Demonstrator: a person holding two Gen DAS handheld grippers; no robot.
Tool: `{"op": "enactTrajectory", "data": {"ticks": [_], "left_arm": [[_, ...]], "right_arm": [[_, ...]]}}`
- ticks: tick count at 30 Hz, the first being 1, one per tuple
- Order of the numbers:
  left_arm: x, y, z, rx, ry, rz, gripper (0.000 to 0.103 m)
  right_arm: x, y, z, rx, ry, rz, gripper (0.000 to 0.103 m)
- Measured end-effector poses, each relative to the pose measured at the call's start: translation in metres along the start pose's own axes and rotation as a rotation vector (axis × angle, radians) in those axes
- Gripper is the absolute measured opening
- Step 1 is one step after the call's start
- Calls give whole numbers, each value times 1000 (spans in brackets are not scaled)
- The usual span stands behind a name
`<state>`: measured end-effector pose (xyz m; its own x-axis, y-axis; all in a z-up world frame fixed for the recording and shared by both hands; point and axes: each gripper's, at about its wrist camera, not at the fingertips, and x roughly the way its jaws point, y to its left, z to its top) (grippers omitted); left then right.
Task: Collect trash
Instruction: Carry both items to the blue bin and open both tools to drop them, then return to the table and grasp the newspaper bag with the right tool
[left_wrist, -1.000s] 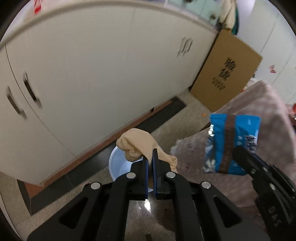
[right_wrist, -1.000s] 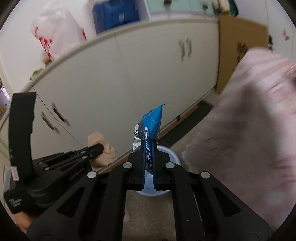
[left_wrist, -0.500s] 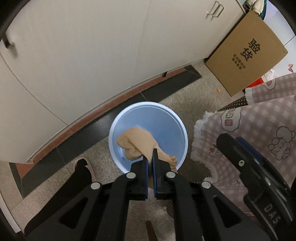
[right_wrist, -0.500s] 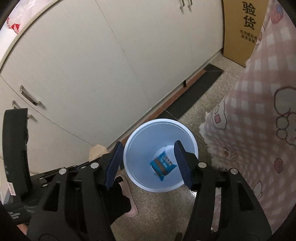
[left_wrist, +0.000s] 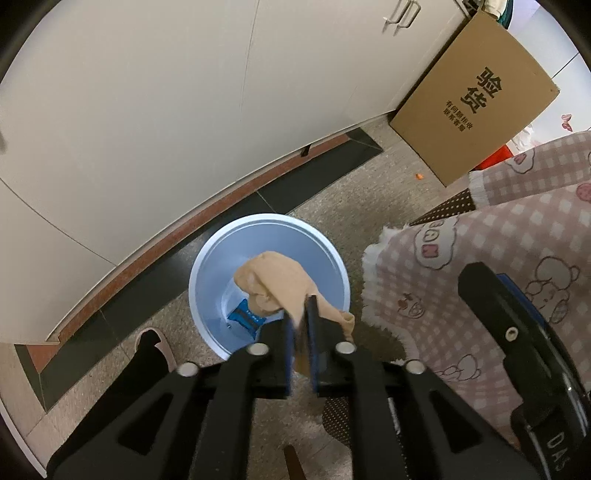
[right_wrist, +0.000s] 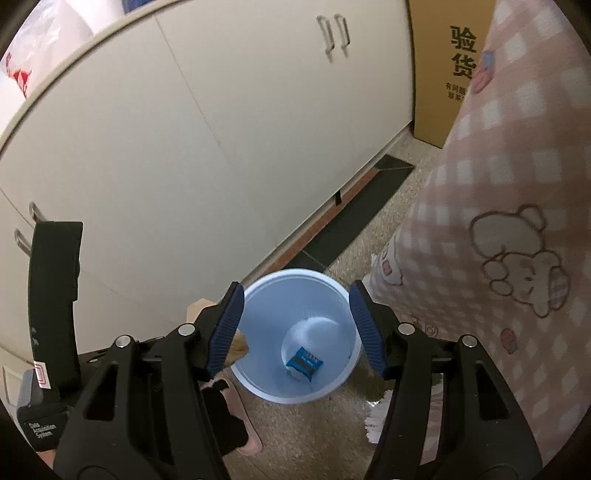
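Note:
A light blue trash bin (left_wrist: 207, 280) stands on the floor by the cabinets; it also shows in the right wrist view (right_wrist: 258, 306). A blue snack wrapper (right_wrist: 304, 363) lies at its bottom, also visible in the left wrist view (left_wrist: 245, 318). My left gripper (left_wrist: 300, 310) is shut on a crumpled tan cloth (left_wrist: 275, 284) and holds it above the bin's opening. My right gripper (right_wrist: 295, 328) is open and empty, high above the bin. A bit of the tan cloth (right_wrist: 199, 308) shows behind its left finger.
White cabinet doors (left_wrist: 147, 110) run behind the bin. A cardboard box (left_wrist: 476, 96) leans at the right. A pink checked cloth (left_wrist: 517, 258) hangs over the table edge at the right. A pink slipper (left_wrist: 155, 347) is on the floor beside the bin.
My right gripper opened and the blue wrapper fell into the bin. Both grippers tilted down over the bin. The left one still holds the tan cloth.

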<state>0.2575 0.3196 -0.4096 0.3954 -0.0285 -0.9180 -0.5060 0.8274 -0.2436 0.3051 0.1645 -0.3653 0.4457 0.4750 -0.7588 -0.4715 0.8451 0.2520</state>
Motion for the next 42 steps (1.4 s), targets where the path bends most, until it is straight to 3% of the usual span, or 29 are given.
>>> {"op": "enactTrajectory", "data": {"ticks": [1,3,13,20,27,33,42], "left_arm": [[-2,-1,1,-1,-1,5,51],[-9,-3,2,5,-31,19,65],[-62,2,-5,-13,-98,52,66],[-146,-2,-21,-32,-250,84,66],[-234,-30,-41,-7,-425,81,66],[-276,-95,-56,119,-493,-7,69],[-280,-220,-79,383,-478,-155,70]], "right_arm": [[-2,-2,1,17,-3,8,59],[-7,-5,2,36,-8,17,60],[-41,4,4,64,-21,98,60],[-100,34,14,46,-76,198,60],[-186,43,23,39,-202,276,61],[-264,7,21,41,-344,181,65],[-342,-102,10,147,-470,-77,66]]}}
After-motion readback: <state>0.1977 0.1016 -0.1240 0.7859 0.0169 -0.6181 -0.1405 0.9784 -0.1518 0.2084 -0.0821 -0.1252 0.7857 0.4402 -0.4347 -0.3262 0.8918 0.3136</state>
